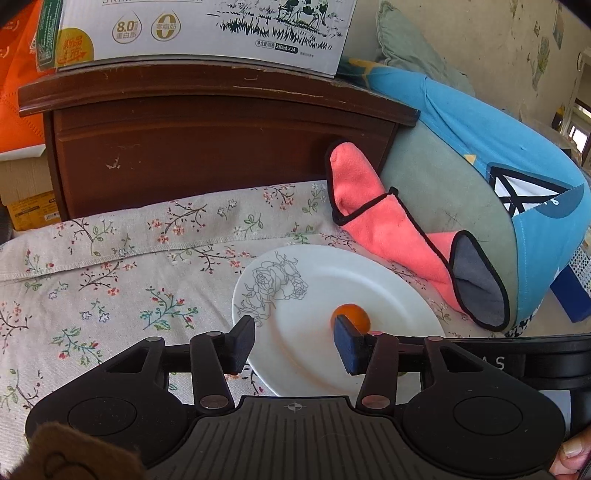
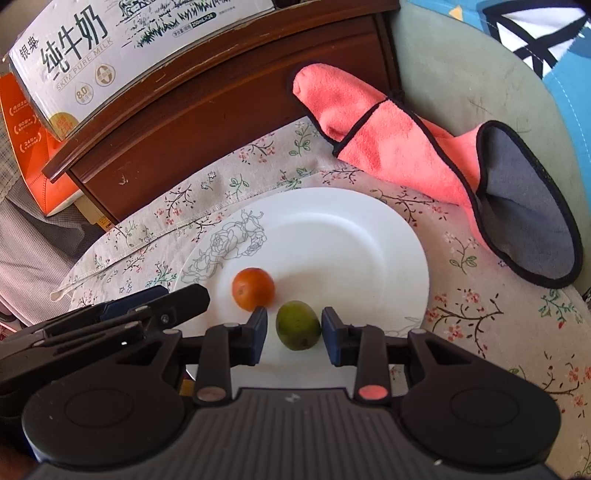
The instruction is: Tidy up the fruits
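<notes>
A white plate (image 1: 369, 273) with a line-drawn rose lies on the floral cloth; it also shows in the right wrist view (image 2: 351, 240). A small orange fruit (image 1: 354, 315) sits on it, partly behind my left gripper's right pad, and shows in the right wrist view (image 2: 253, 288). My left gripper (image 1: 293, 341) is open and empty above the plate's near left rim. A small green fruit (image 2: 298, 325) sits between the pads of my right gripper (image 2: 294, 332); the jaws are open with small gaps on both sides.
A pink mitt (image 2: 424, 147) with a grey lining lies behind the plate against a green and blue cushion (image 1: 461, 177). A dark wooden cabinet (image 1: 207, 144) carrying a milk carton box (image 1: 207, 29) stands at the back. The left gripper's body (image 2: 122, 314) reaches in at the left.
</notes>
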A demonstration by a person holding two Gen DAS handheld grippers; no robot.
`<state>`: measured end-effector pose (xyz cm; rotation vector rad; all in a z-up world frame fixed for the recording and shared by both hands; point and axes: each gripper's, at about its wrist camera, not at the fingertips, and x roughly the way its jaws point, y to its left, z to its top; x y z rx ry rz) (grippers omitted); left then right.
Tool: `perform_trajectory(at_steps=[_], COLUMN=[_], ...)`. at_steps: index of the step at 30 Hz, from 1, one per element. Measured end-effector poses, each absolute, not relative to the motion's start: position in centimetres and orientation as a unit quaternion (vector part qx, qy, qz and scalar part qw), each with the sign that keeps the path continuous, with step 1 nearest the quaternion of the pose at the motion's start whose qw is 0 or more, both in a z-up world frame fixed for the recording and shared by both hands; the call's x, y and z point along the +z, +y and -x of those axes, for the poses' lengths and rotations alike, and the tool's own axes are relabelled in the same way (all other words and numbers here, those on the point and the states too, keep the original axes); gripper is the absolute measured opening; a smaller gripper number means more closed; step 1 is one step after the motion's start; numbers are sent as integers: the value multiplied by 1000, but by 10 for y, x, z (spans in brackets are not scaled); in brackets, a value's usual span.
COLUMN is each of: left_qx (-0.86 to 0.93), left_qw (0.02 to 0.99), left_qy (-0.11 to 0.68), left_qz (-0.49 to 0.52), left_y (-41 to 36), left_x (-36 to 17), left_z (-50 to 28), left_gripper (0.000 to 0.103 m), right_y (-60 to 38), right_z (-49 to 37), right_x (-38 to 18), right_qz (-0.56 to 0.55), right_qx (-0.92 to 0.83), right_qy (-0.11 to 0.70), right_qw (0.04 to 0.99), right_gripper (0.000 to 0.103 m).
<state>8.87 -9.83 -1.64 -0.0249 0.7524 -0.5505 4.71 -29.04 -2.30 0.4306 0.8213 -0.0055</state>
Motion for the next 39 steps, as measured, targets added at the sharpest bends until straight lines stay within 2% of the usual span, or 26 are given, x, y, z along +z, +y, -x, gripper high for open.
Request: perform_trajectory(at_steps=[7,10,15,18,20,39], left_qx=[-196,-191,-188,-186,-180,-117], left_qw=[902,904,905,907,908,916], left_qy=[383,382,379,377,375,379], left_qz=[-28,-27,-33,-37,-42,-55], left_y=[-95,-92,-93,-93,-93,-68], left_x=[-33,-38,-39,-38,-36,-31], left_z=[-100,-101,-100,-99,-99,-105], left_gripper=[49,59,62,63,63,64], right_y=[-311,-327,-347,-346,-340,-300], right_z=[-47,-48,-50,-53,-56,-68], right_x=[-14,-16,-33,-41,-45,-41], right_qz=[-201,-196,-228,-245,-239,-191], right_qx=[-52,-108,-141,-111,-97,-16], right_qy=[373,374,396,403,406,419], right_qw=[904,900,878,875,877,887], right_gripper=[35,38,39,39,46,45])
